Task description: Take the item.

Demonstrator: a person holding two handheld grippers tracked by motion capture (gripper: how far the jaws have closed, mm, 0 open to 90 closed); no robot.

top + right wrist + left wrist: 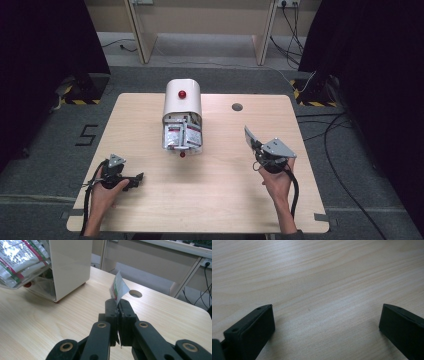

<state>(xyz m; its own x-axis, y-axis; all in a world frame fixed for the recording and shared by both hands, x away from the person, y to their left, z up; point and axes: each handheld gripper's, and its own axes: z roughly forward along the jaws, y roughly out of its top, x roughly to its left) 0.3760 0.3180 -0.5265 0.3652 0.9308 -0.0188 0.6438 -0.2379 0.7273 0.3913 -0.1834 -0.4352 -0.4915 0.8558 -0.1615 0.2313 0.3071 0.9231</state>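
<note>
A cream box [182, 100] with a red knob stands at the table's middle back, its clear front drawer [181, 137] tipped open and holding several foil sachets [17, 257]. My right gripper [256, 146] is shut on one sachet [118, 287], held upright above the table to the right of the box [70, 265]. My left gripper [135, 181] rests low over bare wood at the front left, its black fingers [254, 327] wide apart with nothing between them.
A round cable hole [237, 106] is in the table [215, 200] behind the right gripper. Cables [330, 150] trail on the floor to the right. Wooden desk legs [137, 35] stand beyond the far edge.
</note>
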